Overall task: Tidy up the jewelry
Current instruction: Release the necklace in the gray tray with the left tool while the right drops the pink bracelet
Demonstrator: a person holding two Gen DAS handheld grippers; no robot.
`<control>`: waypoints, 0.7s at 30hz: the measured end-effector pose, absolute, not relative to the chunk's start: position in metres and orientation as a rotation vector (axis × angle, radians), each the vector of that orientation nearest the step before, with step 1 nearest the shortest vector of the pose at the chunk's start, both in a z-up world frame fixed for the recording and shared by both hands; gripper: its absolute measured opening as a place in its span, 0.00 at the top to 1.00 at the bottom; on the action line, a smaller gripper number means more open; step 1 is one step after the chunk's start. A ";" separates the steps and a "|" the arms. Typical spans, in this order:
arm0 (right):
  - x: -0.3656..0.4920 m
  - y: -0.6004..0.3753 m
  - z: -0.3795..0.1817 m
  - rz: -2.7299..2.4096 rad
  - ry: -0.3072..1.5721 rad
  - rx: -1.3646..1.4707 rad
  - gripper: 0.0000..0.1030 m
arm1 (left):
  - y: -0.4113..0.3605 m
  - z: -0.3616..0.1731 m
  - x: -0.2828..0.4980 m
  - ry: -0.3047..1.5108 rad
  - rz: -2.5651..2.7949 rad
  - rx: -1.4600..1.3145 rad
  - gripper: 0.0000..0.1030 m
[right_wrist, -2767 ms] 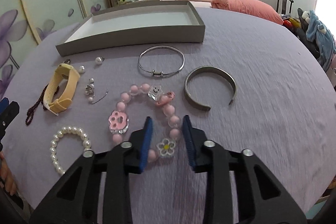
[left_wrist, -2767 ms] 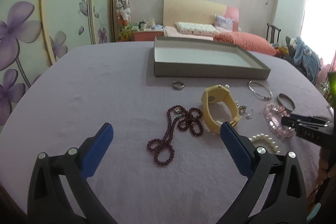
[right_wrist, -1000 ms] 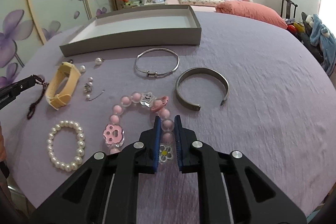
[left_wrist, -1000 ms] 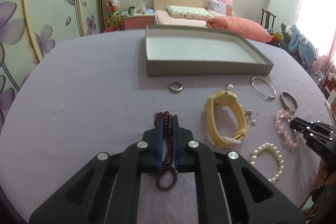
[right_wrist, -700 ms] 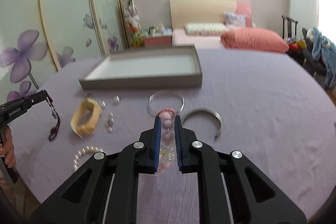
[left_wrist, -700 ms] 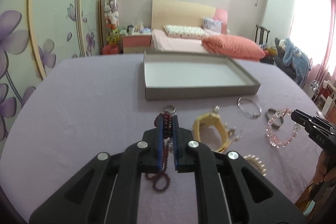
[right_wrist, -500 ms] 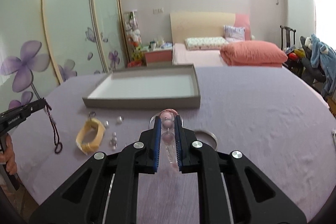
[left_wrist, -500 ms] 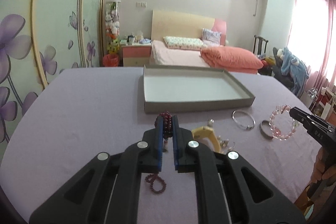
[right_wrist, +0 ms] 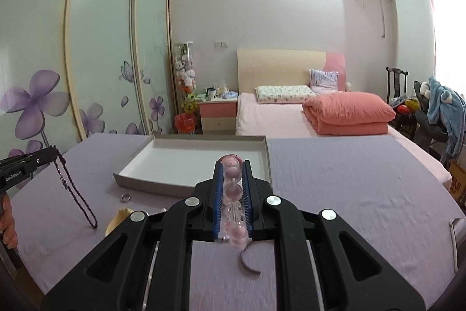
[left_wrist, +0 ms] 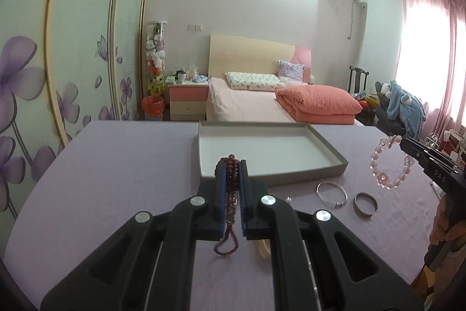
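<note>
Carrying two pieces aloft above the purple table [left_wrist: 122, 165], short of the gray tray [left_wrist: 335, 167]. Left gripper [left_wrist: 232, 168] pinching tight on the dark red bead strand [left_wrist: 230, 179], its limp tail dangling and likely swinging. Right gripper [right_wrist: 233, 171] clamping the pink bead bracelet [right_wrist: 232, 191] across smooth, probably slippery beads. Looking light, floppy; gripping mid-strand seeming safest.
</note>
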State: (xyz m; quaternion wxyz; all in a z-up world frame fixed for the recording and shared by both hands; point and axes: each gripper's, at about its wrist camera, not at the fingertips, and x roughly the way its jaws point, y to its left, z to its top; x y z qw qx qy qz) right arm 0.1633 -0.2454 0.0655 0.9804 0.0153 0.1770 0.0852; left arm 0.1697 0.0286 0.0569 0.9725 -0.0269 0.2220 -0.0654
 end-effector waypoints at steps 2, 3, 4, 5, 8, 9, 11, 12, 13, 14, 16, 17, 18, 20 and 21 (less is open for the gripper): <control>0.166 -0.244 0.071 0.175 0.339 0.025 0.87 | 0.028 0.067 0.172 0.423 -0.137 -0.049 0.91; 0.167 -0.244 0.073 0.177 0.329 0.025 0.87 | 0.026 0.073 0.173 0.403 -0.137 -0.042 0.91; 0.169 -0.244 0.076 0.179 0.322 0.025 0.87 | 0.025 0.078 0.175 0.386 -0.134 -0.035 0.91; 0.172 -0.244 0.078 0.183 0.313 0.028 0.87 | 0.024 0.083 0.177 0.373 -0.132 -0.030 0.91; 0.182 -0.246 0.083 0.193 0.303 0.044 0.87 | 0.019 0.096 0.185 0.333 -0.132 -0.017 0.91; 0.186 -0.247 0.084 0.196 0.296 0.048 0.87 | 0.017 0.101 0.189 0.322 -0.133 -0.014 0.91; 0.193 -0.248 0.086 0.196 0.284 0.048 0.87 | 0.015 0.106 0.196 0.308 -0.137 -0.010 0.91; 0.196 -0.248 0.086 0.198 0.280 0.050 0.87 | 0.013 0.108 0.201 0.303 -0.140 -0.009 0.91; 0.201 -0.248 0.088 0.200 0.274 0.052 0.87 | 0.011 0.110 0.204 0.296 -0.141 -0.008 0.91; 0.204 -0.248 0.087 0.196 0.272 0.050 0.87 | 0.010 0.111 0.208 0.290 -0.140 -0.005 0.91; 0.214 -0.249 0.088 0.196 0.269 0.053 0.87 | 0.006 0.112 0.218 0.283 -0.141 -0.004 0.91; 0.220 -0.249 0.087 0.197 0.271 0.054 0.87 | 0.004 0.112 0.225 0.285 -0.143 -0.004 0.91; 0.223 -0.247 0.086 0.195 0.272 0.054 0.87 | 0.002 0.112 0.230 0.286 -0.144 -0.004 0.91; 0.236 -0.248 0.084 0.193 0.279 0.056 0.87 | -0.002 0.111 0.240 0.287 -0.143 0.002 0.91; 0.240 -0.248 0.083 0.191 0.280 0.057 0.87 | -0.004 0.111 0.247 0.288 -0.143 0.006 0.91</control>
